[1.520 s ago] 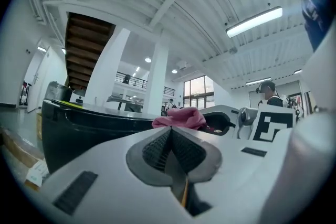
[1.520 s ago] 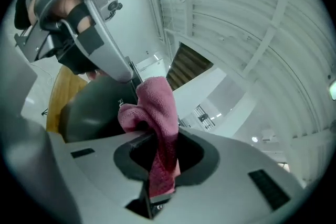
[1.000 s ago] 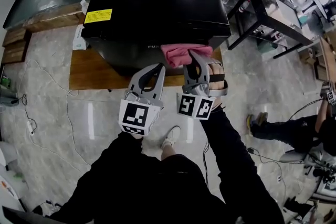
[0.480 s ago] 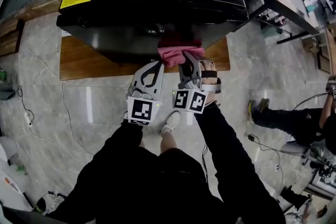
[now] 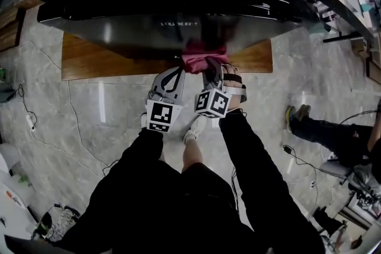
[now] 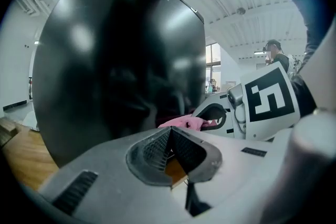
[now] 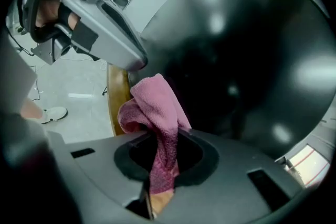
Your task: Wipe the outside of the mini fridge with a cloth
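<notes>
The right gripper (image 5: 209, 68) is the nearer to the work, its jaws clenched on the pink cloth (image 5: 199, 60), which bunches out past the tips toward 12 o'clock. At its 9 o'clock, the left gripper (image 5: 171, 77) has its 2 jaws closed on nothing. Beyond, the cloth seems to touch the lower front of the mini fridge (image 5: 178, 3), which stands on a wooden platform (image 5: 83, 59). The next stroke likely runs sideways.
</notes>
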A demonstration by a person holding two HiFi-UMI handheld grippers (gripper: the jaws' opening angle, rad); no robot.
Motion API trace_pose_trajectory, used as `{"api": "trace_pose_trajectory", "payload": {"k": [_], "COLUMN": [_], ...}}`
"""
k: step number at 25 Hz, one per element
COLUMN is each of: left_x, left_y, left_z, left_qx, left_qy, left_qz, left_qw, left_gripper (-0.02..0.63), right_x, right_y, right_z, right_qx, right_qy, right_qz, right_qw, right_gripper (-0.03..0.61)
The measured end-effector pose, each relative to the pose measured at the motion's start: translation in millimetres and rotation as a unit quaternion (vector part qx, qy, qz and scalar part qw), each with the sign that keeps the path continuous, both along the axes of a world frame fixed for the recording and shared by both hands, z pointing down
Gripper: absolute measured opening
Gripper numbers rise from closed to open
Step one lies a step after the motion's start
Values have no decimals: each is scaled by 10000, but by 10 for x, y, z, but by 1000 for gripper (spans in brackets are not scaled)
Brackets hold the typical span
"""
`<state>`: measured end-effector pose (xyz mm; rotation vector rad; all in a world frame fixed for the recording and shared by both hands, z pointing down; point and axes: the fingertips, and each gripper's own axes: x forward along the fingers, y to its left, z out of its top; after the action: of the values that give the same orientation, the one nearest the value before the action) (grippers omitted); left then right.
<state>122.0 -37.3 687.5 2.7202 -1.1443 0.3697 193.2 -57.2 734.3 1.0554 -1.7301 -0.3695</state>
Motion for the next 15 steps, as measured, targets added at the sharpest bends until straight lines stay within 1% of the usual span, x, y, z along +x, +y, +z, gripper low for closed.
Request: {"api": "trace_pose_trajectory", "payload": {"k": [3, 6, 10, 12, 15], "left_x": [-14, -125, -264, -299, -345], "left_y": [-14, -15, 29, 53, 159], "left_z": [153, 235, 264, 238, 137], "left_qx": [-120, -198, -308, -388, -486], "left_qy": [-21, -9, -51, -42, -11], "left_qz": [-112, -158, -181, -200, -211], "left_qw": [9999, 9997, 9993, 9990, 9986], "left_gripper": [6, 6, 6, 6, 6], "right_x": [53, 16, -24, -24, 6], "right_y": [18, 2, 12, 42, 156], "right_z": [325, 593, 755, 664, 258], "right_qx": [-375, -658, -944, -979, -878], "right_qy": [-44, 5, -89, -430, -1357], "right_qz": [56, 110, 190, 246, 393], "right_qw": [9993, 9978, 9953, 9940, 9861], "right_gripper": [60, 60, 61, 61, 61]}}
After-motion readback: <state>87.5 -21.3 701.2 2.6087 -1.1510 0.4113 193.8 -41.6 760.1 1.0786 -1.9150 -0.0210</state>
